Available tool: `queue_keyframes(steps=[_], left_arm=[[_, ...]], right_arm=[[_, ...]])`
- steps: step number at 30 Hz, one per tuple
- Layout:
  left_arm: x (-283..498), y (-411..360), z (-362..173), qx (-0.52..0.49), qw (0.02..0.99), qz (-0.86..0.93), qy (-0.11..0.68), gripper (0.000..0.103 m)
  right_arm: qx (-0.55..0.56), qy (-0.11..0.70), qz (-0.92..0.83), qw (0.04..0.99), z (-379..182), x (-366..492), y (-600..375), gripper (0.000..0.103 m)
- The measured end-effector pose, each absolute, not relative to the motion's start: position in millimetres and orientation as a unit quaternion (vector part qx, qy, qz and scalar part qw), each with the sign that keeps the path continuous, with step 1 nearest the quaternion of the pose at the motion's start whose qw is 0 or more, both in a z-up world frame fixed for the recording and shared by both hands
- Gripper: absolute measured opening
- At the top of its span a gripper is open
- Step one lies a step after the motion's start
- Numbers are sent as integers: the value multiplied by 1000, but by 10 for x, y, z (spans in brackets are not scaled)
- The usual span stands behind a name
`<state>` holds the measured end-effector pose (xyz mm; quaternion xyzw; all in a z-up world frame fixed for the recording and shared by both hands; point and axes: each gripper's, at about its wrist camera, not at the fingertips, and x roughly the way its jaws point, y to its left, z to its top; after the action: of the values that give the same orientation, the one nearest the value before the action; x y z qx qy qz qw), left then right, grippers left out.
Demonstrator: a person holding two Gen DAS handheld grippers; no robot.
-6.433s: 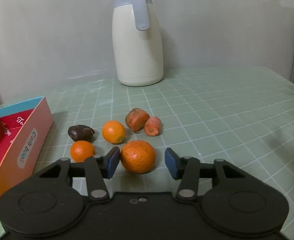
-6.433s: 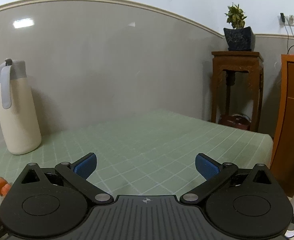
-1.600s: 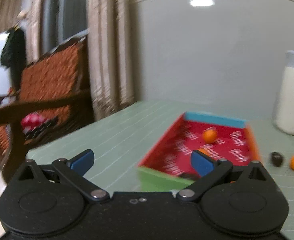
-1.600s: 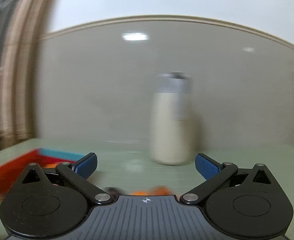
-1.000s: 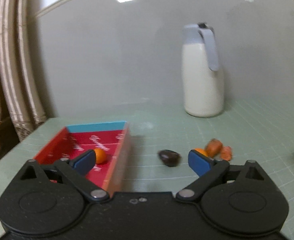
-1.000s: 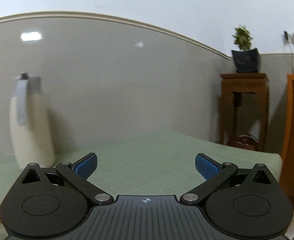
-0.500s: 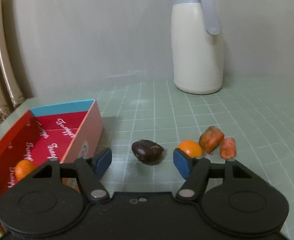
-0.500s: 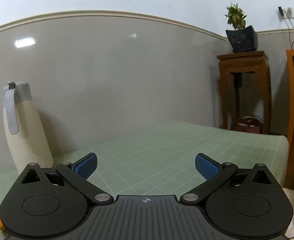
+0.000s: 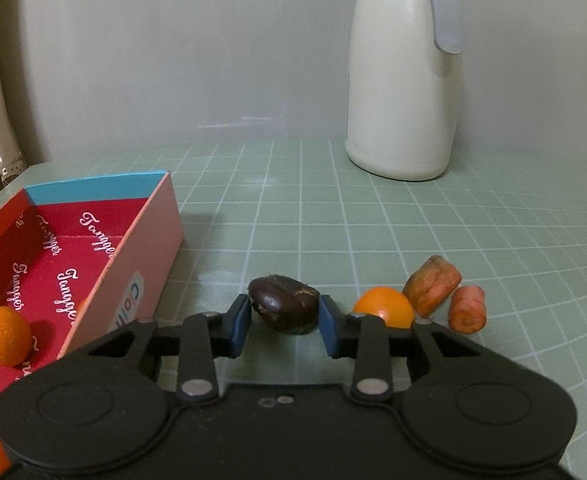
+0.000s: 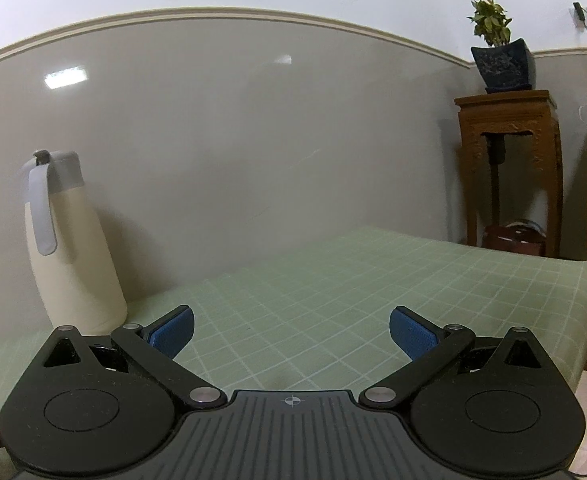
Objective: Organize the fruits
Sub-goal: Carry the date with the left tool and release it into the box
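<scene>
My left tool (image 9: pixel 279 322) stands low over the desk (image 9: pixel 373 216) with its blue pads narrowed about the dark fruit (image 9: pixel 284 304), one pad at each flank; whether they bear on the skin or stand just off it I cannot tell; the fruit rests on the desk, not lifted.

Finding on the fruit: small, smooth, glossy, rounded and somewhat flattened; I judge it light, firm-skinned and apt to slip or squirt forward under a hard pinch; the hold belongs across its widest middle, pads level, pressure moderate.

Just right of it lies an orange fruit (image 9: pixel 383 307), partly behind my right finger, with two reddish-brown pieces (image 9: pixel 433 284) (image 9: pixel 467 308) beyond, near each other; these look rough and less slippery.

The red box (image 9: pixel 141 240) stands open to the left; one orange (image 9: pixel 6 335) lies inside; more fruit shows at the lower left edge, mostly hidden.

My right tool (image 10: pixel 291 330) is spread wide, holding nothing, over bare desk; a cream jug (image 9: pixel 401 92) stands well behind.
</scene>
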<state>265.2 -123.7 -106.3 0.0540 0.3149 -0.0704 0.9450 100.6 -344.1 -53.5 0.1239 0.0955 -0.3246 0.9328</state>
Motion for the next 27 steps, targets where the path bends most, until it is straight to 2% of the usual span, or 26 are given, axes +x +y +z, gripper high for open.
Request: queue_keyframes(steps=[16, 27], left_arm=[[2285, -1175, -709, 73, 961, -65, 258, 27], [2088, -722, -431, 65, 971, -11, 230, 27]], right_arm=[[121, 96, -309, 938, -532, 1022, -3378, 103], [102, 99, -292, 946, -566, 1068, -3187, 103]])
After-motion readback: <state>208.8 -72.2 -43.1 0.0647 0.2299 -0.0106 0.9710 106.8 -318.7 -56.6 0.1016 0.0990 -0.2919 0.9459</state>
